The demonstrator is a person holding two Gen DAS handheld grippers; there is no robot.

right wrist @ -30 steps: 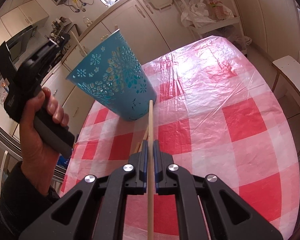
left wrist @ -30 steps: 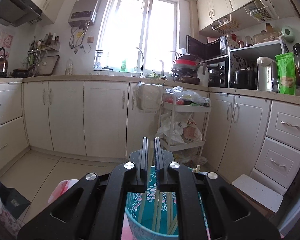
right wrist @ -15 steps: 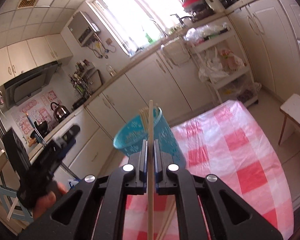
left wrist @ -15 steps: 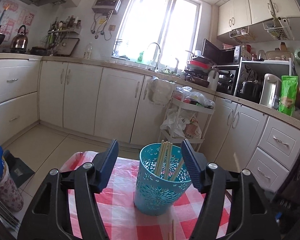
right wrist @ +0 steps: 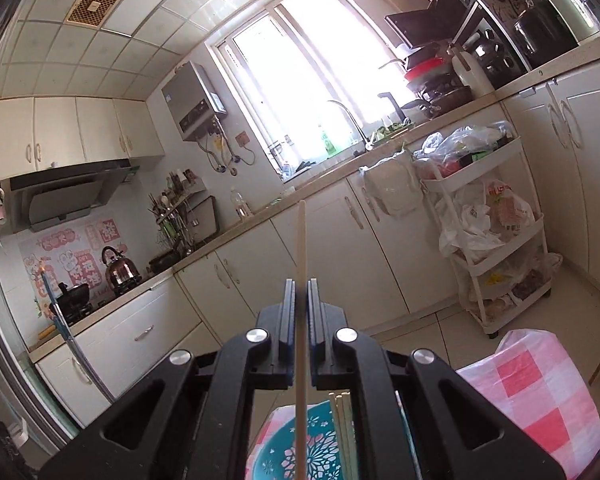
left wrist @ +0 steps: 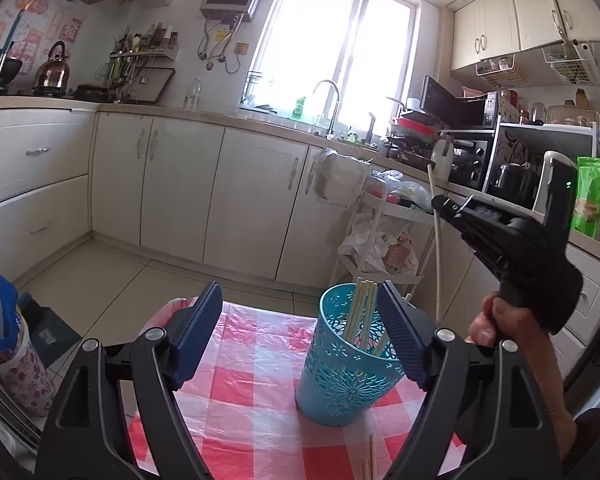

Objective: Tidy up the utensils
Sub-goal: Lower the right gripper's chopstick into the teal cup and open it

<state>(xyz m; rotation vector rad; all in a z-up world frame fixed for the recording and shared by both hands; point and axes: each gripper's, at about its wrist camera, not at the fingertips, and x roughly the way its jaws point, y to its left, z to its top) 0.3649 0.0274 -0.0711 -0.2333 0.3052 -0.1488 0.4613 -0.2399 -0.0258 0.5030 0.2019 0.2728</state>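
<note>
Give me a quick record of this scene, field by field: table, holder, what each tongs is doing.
table: red-checked cloth
holder: teal cup, upright, chopsticks inside
left tongs: opening, nothing gripped; cup just ahead
right tongs: shut on single chopstick, raised above the cup
loose: chopsticks on cloth near the cup
</note>
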